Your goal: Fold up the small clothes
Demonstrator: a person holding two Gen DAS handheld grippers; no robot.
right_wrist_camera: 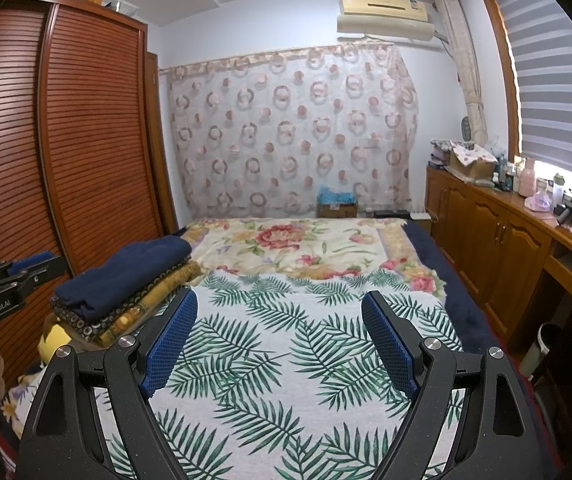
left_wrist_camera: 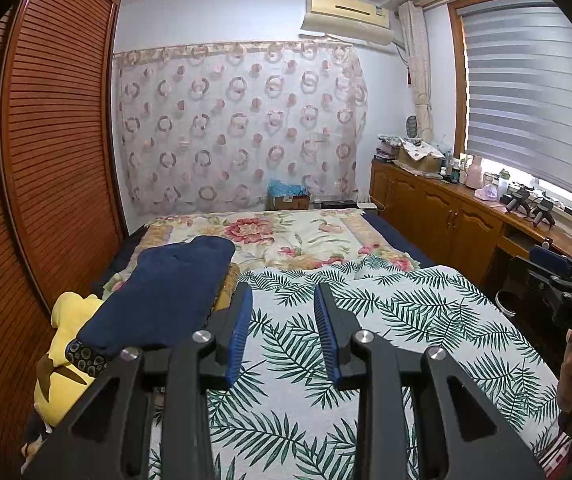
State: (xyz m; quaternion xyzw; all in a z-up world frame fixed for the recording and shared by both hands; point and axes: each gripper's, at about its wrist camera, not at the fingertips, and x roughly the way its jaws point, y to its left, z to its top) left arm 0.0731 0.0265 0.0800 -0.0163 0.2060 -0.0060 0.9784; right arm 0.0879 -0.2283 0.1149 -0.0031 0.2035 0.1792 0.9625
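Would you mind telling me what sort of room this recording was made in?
Most likely a home bedroom: a bed with a floral blanket fills the middle, a louvred wooden wardrobe stands alongside it, and a wall air conditioner hangs above.

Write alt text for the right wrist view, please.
The open right gripper hovers empty over a palm-leaf sheet on a bed. A stack of folded clothes, navy on top, sits at left, near the left gripper.

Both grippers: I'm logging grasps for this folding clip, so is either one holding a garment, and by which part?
Nothing is held. The left gripper and the right gripper are both open, above the leaf-print cloth. The folded navy garment lies untouched on its pile.
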